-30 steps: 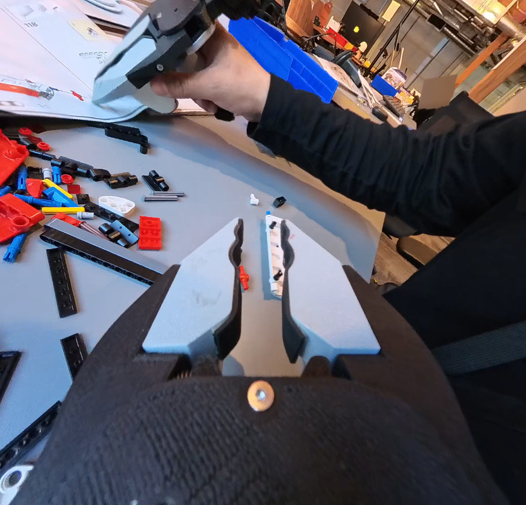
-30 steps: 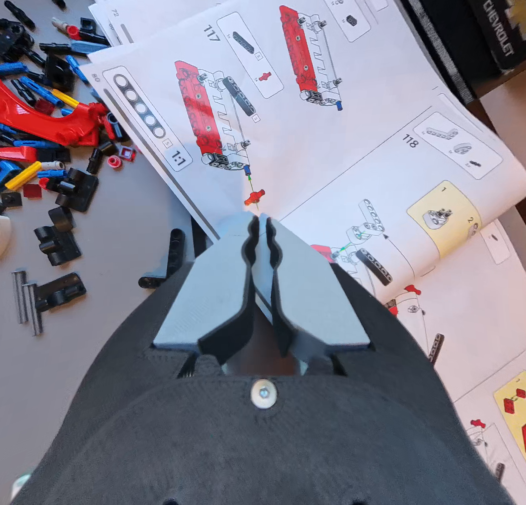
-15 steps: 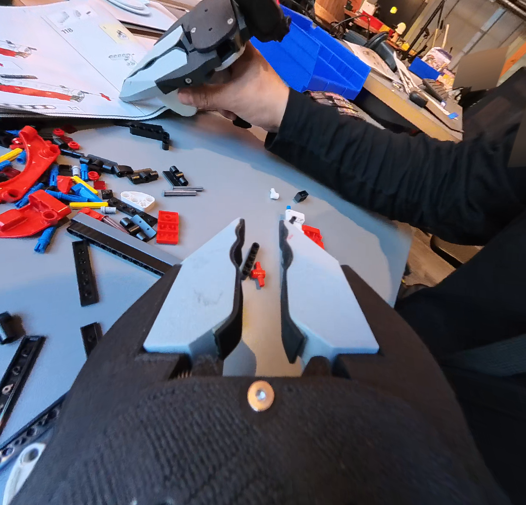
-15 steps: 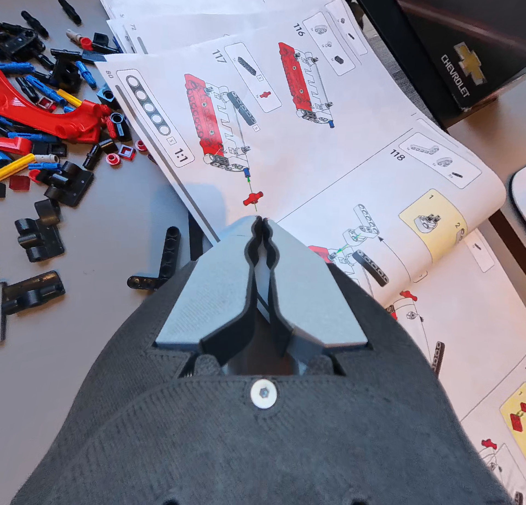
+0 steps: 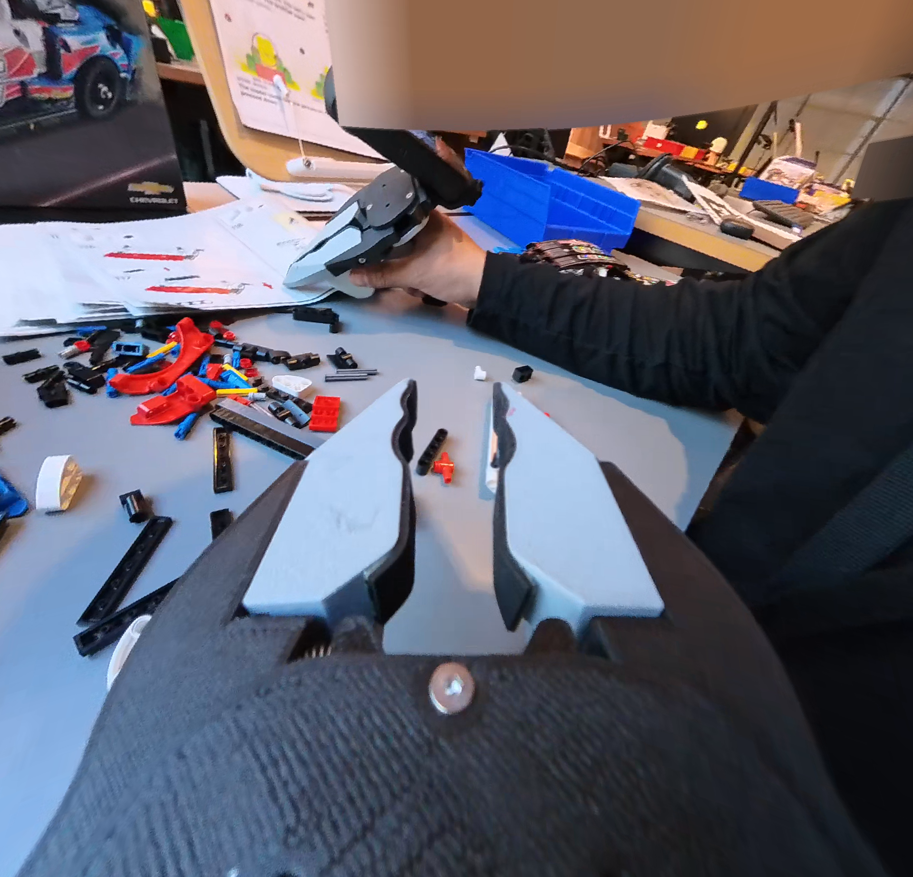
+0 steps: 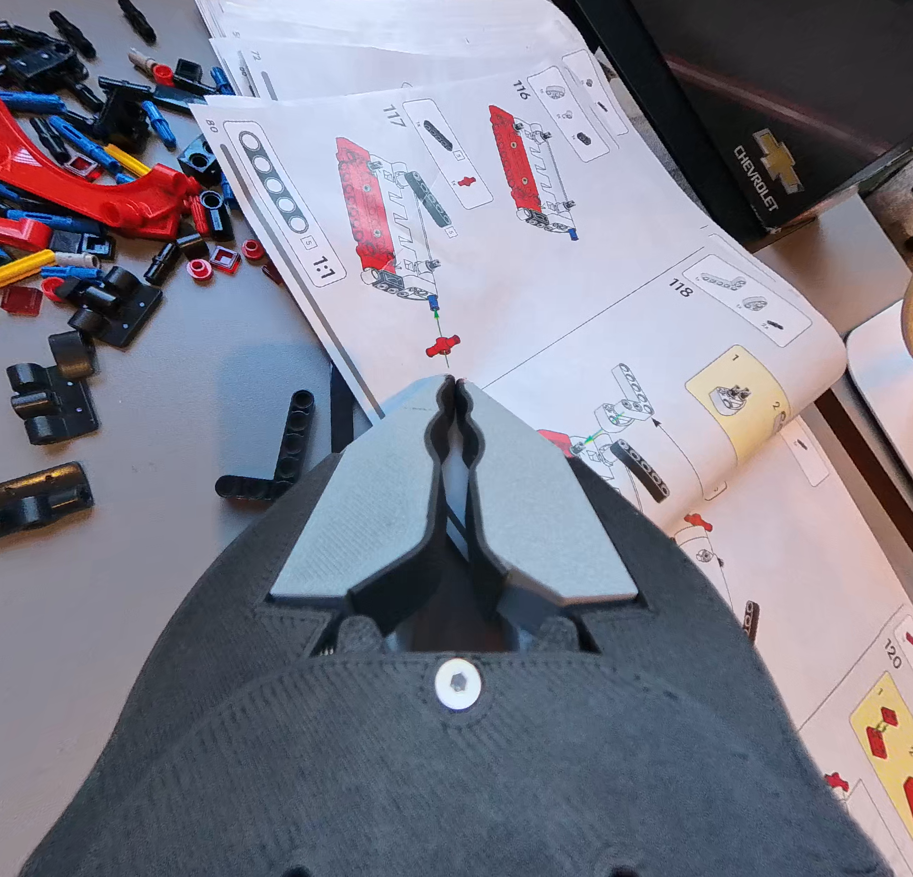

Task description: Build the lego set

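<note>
Left gripper point(image 5: 452, 399) gapes above a small red axle pin point(image 5: 443, 466); right gripper point(image 6: 455, 381), tips together, apparently pinches the instruction booklet point(image 6: 518, 270).

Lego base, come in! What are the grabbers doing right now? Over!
Left hand-held gripper open, empty, above small red pin and short black beam. Right hand-held gripper shut on instruction page. Nothing blocking the pin.
</note>
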{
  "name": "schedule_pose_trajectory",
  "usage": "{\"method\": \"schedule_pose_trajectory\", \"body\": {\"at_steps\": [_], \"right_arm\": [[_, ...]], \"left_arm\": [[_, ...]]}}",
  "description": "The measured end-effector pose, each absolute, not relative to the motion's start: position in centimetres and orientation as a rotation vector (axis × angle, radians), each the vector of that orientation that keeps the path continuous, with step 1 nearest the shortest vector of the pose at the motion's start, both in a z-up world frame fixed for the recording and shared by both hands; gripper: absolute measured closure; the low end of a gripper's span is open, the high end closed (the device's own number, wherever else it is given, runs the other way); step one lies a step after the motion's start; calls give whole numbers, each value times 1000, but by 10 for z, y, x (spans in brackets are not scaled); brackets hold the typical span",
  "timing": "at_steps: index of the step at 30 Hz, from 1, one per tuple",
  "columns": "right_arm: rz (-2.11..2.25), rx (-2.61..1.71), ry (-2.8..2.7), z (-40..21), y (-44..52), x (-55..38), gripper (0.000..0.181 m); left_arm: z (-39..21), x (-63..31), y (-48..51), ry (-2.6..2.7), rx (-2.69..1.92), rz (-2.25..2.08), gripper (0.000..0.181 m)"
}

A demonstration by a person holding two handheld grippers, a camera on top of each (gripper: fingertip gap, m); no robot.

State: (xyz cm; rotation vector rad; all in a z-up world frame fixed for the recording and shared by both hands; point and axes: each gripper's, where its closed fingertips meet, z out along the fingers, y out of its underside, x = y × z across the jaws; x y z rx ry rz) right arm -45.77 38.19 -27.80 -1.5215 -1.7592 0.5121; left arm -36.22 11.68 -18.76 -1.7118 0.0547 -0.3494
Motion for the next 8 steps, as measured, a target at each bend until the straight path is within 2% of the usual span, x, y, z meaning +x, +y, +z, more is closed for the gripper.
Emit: {"method": "schedule_pose_trajectory", "body": {"at_steps": [8], "right_arm": [[522,-1499,-1743,-276,382,-458,181]], "left_arm": [[-179,-361,111,61,-1645,-438,153]]}}
